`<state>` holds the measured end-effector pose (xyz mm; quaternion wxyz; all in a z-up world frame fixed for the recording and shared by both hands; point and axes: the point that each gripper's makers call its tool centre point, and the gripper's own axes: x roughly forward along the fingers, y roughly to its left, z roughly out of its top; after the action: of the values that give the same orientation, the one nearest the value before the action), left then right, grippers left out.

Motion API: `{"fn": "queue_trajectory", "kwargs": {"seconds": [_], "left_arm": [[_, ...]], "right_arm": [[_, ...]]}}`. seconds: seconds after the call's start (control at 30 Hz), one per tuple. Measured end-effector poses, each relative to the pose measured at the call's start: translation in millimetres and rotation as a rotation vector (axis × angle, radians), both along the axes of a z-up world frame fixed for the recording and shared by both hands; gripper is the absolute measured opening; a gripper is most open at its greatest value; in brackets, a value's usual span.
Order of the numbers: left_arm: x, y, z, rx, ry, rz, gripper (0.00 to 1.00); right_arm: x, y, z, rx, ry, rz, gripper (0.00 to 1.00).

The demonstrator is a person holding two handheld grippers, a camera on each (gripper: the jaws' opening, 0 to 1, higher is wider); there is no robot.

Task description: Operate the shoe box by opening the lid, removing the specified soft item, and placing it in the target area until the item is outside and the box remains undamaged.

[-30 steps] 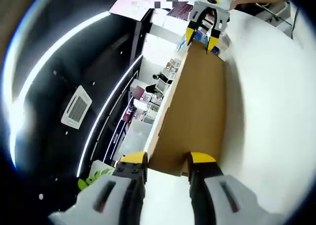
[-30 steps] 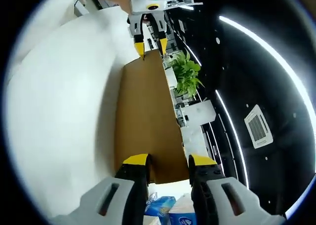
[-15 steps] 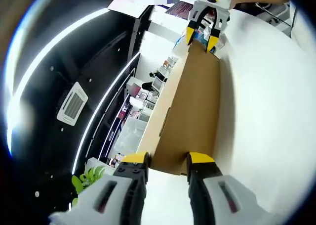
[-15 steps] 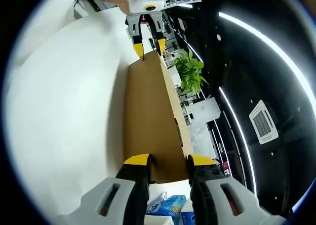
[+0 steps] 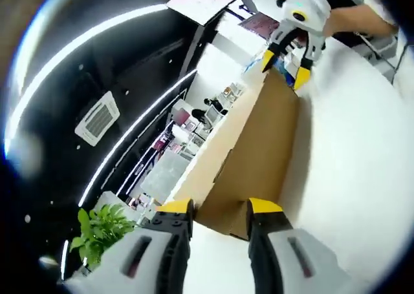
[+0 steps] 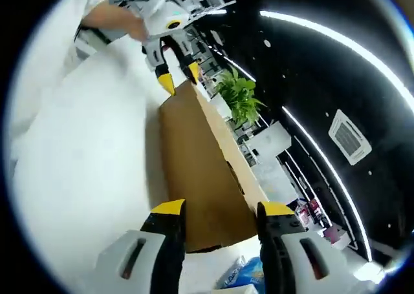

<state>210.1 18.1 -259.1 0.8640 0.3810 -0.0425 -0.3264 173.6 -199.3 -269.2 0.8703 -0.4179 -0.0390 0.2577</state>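
The brown cardboard shoe box lid (image 5: pixel 259 145) runs away from my left gripper (image 5: pixel 220 207), whose yellow-tipped jaws are shut on its near end. At the lid's far end the right gripper (image 5: pixel 284 64) grips it too, held by a person's hand (image 5: pixel 349 22). In the right gripper view the same lid (image 6: pixel 194 158) stretches from my right gripper (image 6: pixel 223 209) to the left gripper (image 6: pixel 176 74). The lid stands on edge beside the white table (image 5: pixel 349 178). A blue and white soft pack (image 6: pixel 239 274) peeks out below the lid's near end.
A green plant (image 6: pixel 236 97) stands behind the lid, and the plant (image 5: pixel 100 229) is also in the left gripper view. The black ceiling has light strips and a vent (image 5: pixel 97 117). Shelves and desks lie beyond the white table (image 6: pixel 84 165).
Both views have rolled and tilted with the hands. The lid has swung further over, and its far end now sits more to the side in each view. Both grips are unchanged.
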Motion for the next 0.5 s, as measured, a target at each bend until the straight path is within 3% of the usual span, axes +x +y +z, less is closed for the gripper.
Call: {"fn": "queue_trajectory", "kwargs": {"seconds": [0.03, 0.1, 0.17, 0.23, 0.3, 0.33, 0.43, 0.5], "left_arm": [[1.8, 3.3, 3.0, -0.029, 0.012, 0.033, 0.42], [-0.6, -1.2, 9.3, -0.095, 0.027, 0.004, 0.53], [-6.3, -5.7, 16.5, -0.215, 0.094, -0.038, 0.52], [-7.6, -6.7, 20.4, -0.26, 0.113, -0.052, 0.53], [-9.9, -8.0, 21.1, -0.324, 0.173, -0.062, 0.56], [-9.5, -7.6, 23.6, -0.361, 0.186, -0.063, 0.55], [-7.6, -4.6, 25.6, -0.4, 0.193, -0.059, 0.52], [-7.5, -5.2, 22.3, -0.44, 0.242, -0.063, 0.58]], "right_arm": [[0.0, -1.0, 2.1, 0.049, 0.011, -0.014, 0.46], [-0.7, -0.5, 4.0, 0.113, 0.04, -0.023, 0.47], [-1.5, -2.8, 8.9, 0.17, 0.061, -0.048, 0.5], [-1.4, -6.4, 11.5, 0.189, 0.049, -0.059, 0.52], [-4.5, -5.3, 18.1, 0.28, 0.06, -0.042, 0.55], [-8.2, -2.4, 20.7, 0.342, 0.093, -0.015, 0.55], [-12.1, -0.7, 27.5, 0.517, 0.183, 0.015, 0.6], [-9.1, -5.7, 33.9, 0.59, 0.191, -0.001, 0.66]]}}
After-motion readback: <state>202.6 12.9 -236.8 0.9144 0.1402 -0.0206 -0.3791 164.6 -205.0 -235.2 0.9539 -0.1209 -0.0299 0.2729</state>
